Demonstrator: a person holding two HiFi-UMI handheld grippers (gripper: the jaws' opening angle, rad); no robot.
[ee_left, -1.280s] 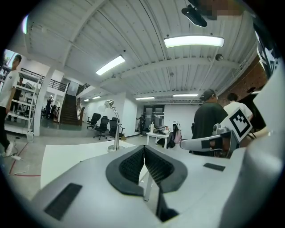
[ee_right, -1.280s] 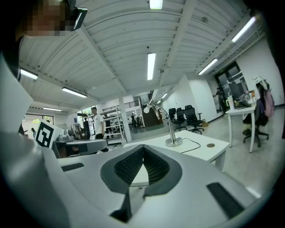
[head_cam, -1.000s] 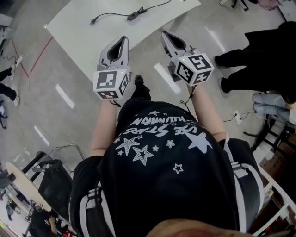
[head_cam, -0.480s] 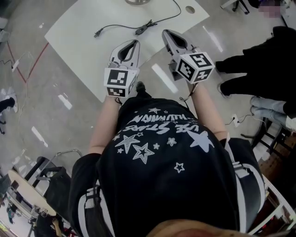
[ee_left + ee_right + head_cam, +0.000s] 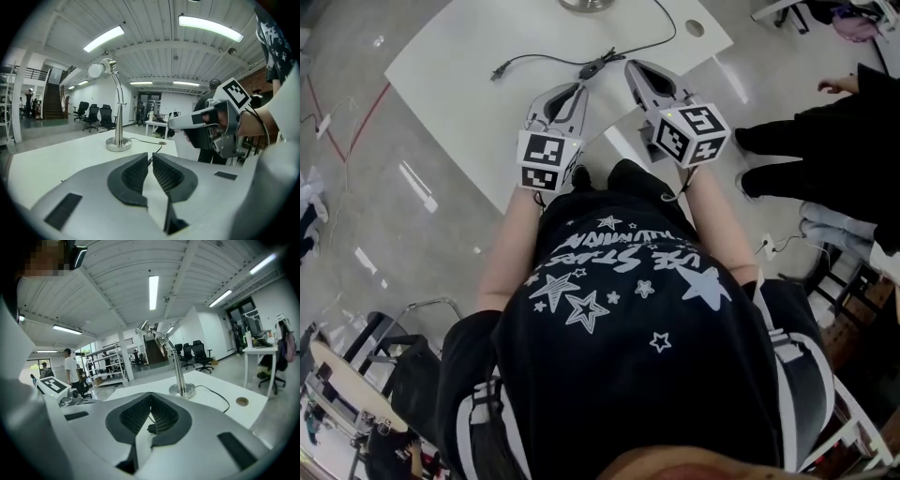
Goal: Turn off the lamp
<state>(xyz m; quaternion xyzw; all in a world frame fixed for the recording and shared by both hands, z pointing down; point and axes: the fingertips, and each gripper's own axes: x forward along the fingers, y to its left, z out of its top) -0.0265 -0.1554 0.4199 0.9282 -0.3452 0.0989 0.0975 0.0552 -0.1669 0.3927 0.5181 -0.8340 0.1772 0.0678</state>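
Observation:
A silver desk lamp stands on the white table point(image 5: 459, 89); only its round base point(image 5: 584, 4) shows in the head view. In the left gripper view its base point(image 5: 118, 143) and glowing head point(image 5: 96, 70) stand ahead. A black cord point(image 5: 539, 58) with an inline switch point(image 5: 596, 64) runs from the base across the table. My left gripper point(image 5: 577, 90) is shut and empty over the table's near edge, just short of the switch. My right gripper point(image 5: 633, 66) is shut and empty, right of the switch point(image 5: 152, 428), facing the lamp base point(image 5: 182, 390).
A round cable hole point(image 5: 695, 28) sits in the table's right corner. A person in black point(image 5: 825, 122) stands to the right of the table. Chairs and a round stool point(image 5: 347, 375) are behind me at the lower left. Office chairs point(image 5: 96, 117) stand beyond the table.
Both grippers have moved forward, from over the floor to over the table's near edge. The lamp base, the switch and the cable hole have come into the head view. Both grippers stay shut.

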